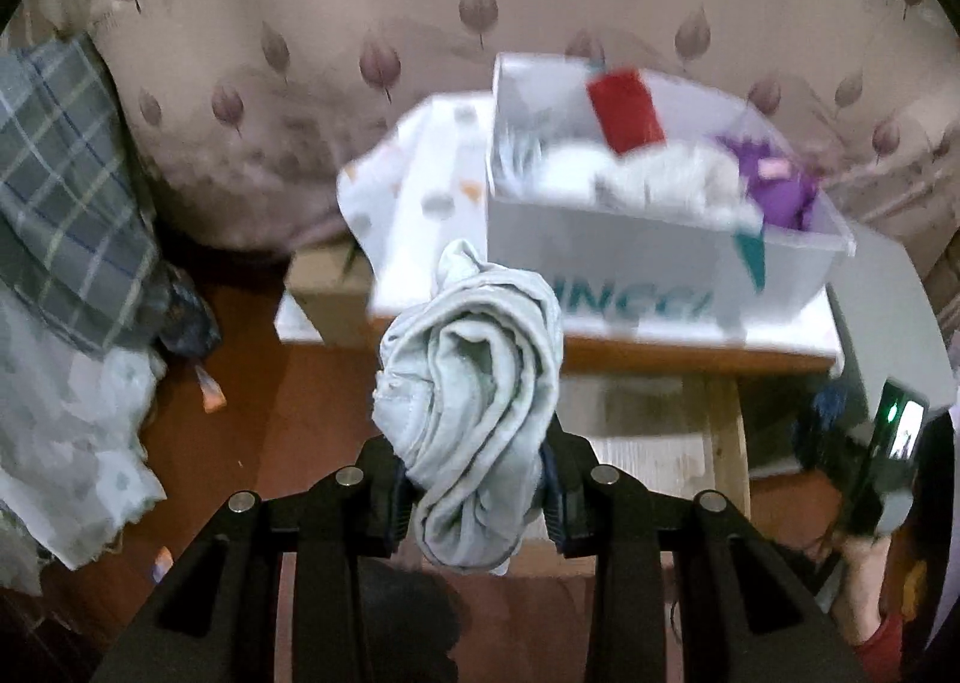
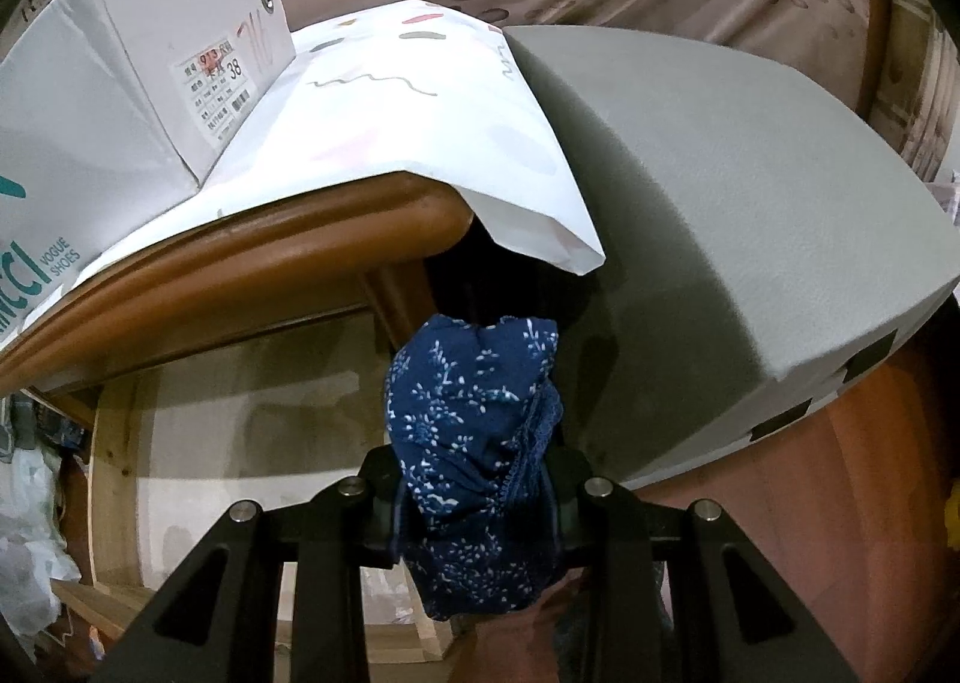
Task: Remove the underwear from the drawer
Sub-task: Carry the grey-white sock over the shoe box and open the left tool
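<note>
Pale grey-green underwear [image 1: 474, 401], rolled into a soft bundle, sits pinched in the left gripper [image 1: 474, 497], hanging clear in front of the desk [image 1: 660, 350]. Navy floral underwear [image 2: 474, 443] is clamped in the right gripper [image 2: 477, 509] below the desk edge. Both look light, limp and crushable; they likely slip if held by an edge, so gripping the bunched middle is safest. The open shoebox [image 1: 600, 257] on the desk holds more clothes.
</note>
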